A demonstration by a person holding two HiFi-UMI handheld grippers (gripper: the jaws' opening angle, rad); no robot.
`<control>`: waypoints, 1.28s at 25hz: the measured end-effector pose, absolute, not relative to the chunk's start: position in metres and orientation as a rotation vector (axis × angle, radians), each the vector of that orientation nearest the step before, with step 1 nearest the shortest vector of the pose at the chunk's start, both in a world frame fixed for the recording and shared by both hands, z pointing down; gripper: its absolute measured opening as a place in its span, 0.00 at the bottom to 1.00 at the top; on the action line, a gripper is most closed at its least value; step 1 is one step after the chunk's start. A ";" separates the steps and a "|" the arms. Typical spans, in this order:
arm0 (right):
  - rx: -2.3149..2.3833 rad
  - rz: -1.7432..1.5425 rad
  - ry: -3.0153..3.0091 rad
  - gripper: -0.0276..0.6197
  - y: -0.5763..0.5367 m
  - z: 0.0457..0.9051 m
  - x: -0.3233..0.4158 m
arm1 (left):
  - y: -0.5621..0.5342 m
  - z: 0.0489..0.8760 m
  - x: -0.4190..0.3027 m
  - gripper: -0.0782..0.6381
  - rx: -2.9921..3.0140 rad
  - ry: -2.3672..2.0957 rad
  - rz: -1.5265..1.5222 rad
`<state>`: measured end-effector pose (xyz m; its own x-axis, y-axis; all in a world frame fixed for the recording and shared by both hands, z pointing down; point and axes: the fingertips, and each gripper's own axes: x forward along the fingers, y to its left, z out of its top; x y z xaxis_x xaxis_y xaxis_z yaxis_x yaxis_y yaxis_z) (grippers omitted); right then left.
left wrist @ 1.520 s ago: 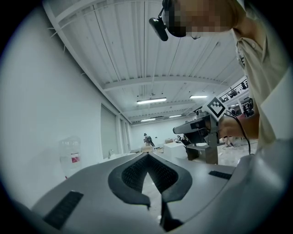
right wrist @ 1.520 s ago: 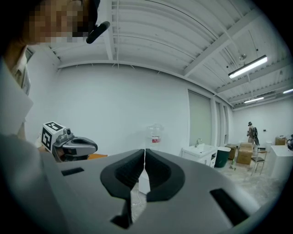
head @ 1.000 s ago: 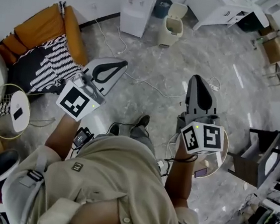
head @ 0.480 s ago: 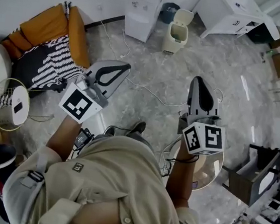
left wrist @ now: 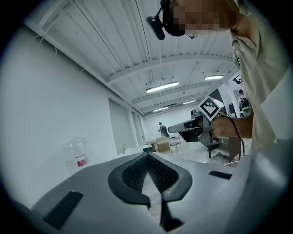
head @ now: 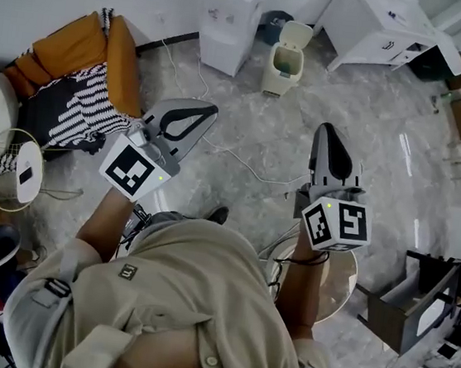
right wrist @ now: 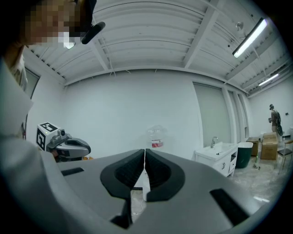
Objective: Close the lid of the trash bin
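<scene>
Person stepped forward; trash bin (head: 280,64) lid (head: 296,35) up; left gripper (head: 208,111), right gripper (head: 325,129) clenched, empty

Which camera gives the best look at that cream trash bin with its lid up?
The head view: the trash bin stands whole there, its lid raised. Neither gripper view shows it.
</scene>
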<state>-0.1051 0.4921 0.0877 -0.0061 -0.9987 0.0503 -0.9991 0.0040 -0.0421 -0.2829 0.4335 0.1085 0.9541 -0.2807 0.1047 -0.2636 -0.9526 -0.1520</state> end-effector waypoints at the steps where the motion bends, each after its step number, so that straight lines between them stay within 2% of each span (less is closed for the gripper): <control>1: 2.210 0.099 -2.224 0.08 0.492 0.088 -0.099 | 0.434 0.108 -0.277 0.13 -2.966 0.415 -0.186; 14: 2.258 0.174 -2.165 0.08 0.449 0.109 -0.051 | 0.380 0.114 -0.229 0.13 -2.988 0.355 -0.209; 20: 2.343 0.189 -2.035 0.08 0.404 0.122 -0.021 | 0.311 0.136 -0.202 0.13 -3.030 0.257 -0.187; 32: 2.451 0.176 -1.879 0.08 0.291 0.113 0.022 | 0.174 0.123 -0.131 0.13 -3.026 0.035 -0.140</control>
